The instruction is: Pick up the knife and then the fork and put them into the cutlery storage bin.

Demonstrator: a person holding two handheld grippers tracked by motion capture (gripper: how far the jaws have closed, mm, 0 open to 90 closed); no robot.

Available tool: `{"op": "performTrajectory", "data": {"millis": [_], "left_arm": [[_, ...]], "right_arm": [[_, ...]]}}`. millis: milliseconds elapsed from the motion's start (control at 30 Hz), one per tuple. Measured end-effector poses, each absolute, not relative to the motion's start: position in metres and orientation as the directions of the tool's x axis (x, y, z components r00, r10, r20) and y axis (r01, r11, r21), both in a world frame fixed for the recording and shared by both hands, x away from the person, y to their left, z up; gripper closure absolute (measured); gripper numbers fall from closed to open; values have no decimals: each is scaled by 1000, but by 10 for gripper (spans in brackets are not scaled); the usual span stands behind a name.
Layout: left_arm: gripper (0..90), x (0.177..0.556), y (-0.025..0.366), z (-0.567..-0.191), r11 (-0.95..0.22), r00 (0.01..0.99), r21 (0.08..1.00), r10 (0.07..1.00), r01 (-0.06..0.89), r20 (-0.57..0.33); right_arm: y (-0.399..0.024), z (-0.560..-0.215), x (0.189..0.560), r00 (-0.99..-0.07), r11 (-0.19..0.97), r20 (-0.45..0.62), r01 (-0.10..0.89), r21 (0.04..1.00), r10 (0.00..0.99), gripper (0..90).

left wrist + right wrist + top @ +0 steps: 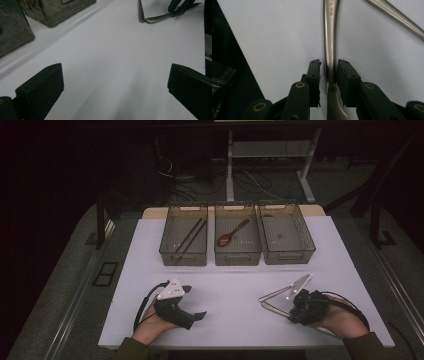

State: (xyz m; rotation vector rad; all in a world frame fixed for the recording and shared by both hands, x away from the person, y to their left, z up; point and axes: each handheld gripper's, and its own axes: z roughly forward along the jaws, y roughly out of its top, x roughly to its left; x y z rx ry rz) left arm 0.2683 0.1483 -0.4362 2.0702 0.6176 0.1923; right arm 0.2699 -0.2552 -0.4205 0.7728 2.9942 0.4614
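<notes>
On the white mat, two metal utensils (274,296), three bins (237,242), right claw (329,75) narrowly straddling one, left claw (112,82) wide.

Spoon (231,233) in mid bin (238,254).

Three clear bins stand side by side at the far end of the white surface (240,285). The left bin (183,256) holds two dark chopsticks (190,236), the middle bin (238,256) a brown spoon (231,234). The right bin (289,254) stands just beside it.
</notes>
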Motion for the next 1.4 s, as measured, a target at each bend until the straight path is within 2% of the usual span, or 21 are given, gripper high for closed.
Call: {"op": "performTrajectory", "data": {"millis": [667, 967, 1400], "left_arm": [[0, 268, 147, -437, -442, 864, 826, 493, 350, -101], [0, 268, 148, -437, -436, 863, 828, 495, 351, -105], [0, 268, 150, -436, -420, 868, 840, 483, 344, -114]], "right_arm": [[-236, -419, 272, -902, 890, -2, 425, 166, 432, 786], [-245, -415, 273, -888, 862, 28, 454, 226, 460, 787], [-265, -405, 280, -845, 764, 51, 506, 400, 533, 786]]}}
